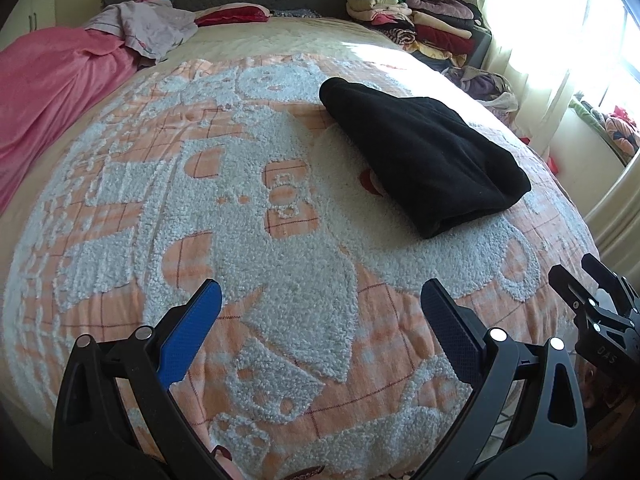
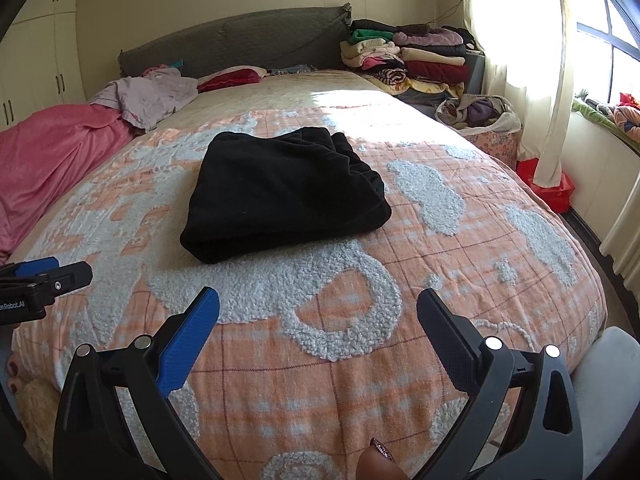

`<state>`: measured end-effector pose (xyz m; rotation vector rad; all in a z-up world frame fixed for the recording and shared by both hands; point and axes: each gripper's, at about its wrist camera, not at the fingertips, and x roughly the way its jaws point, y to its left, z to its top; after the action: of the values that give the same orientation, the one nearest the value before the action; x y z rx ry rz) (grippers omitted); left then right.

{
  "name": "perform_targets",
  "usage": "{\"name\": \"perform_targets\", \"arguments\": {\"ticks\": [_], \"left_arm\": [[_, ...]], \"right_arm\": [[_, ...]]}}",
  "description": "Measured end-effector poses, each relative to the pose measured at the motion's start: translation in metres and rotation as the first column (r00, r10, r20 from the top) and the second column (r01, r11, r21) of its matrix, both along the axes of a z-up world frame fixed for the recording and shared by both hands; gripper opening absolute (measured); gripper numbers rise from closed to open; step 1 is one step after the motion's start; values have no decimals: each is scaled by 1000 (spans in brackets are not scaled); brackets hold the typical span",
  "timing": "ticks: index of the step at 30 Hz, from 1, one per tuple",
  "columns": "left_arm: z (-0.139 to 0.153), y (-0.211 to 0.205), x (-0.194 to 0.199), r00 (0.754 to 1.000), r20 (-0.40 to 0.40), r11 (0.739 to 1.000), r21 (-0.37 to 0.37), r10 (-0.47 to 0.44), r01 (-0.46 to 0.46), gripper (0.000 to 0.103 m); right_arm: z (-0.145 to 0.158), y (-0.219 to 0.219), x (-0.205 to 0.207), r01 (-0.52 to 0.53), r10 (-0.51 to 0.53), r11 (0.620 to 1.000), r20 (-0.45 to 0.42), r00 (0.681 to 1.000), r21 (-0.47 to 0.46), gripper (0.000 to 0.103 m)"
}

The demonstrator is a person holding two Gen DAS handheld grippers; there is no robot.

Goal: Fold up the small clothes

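Left claw [image 1: 322, 294] wide apart, empty, right claw [image 2: 318, 304] likewise

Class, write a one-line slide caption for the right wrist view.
Open right tongs hover over the bedspread before a folded black garment.

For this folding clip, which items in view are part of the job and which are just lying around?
Part of the job:
- black garment, lying folded on the bed
- left gripper, open, empty
- right gripper, open, empty

Just lying about:
- pink blanket
- lilac garment
- red pillow
- stacked clothes by the headboard
- patterned bedspread as work surface
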<state>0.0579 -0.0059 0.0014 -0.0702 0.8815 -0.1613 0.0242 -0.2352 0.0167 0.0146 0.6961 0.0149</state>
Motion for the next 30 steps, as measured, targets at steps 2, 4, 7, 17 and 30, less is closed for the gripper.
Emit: {"name": "perform_targets", "arguments": {"ticks": [2,4,7,17,30], "left_arm": [[1,-1,0,1000,2,1000,1,3,-3,93],[1,-2,-1,1000,2,1000,-4,4,-4,93],[2,-3,-1,1000,4,1000,-13,8,-8,93],[3,-5,-2,1000,-2,1000,7,18,-18,93],[4,-6,-3,1000,-2,999,31,27,-27,93]], "right_arm": [[0,0,0,1,-1,1000,-2,1000,3,98],[0,0,-1,0,0,1000,-5,1000,8,98],[0,0,-1,-1,1,1000,-5,1000,11,98],[1,-1,-1,-13,13,999,-14,1000,31,98],[1,-1,-1,-16,16,999,-14,1000,29,98]]}}
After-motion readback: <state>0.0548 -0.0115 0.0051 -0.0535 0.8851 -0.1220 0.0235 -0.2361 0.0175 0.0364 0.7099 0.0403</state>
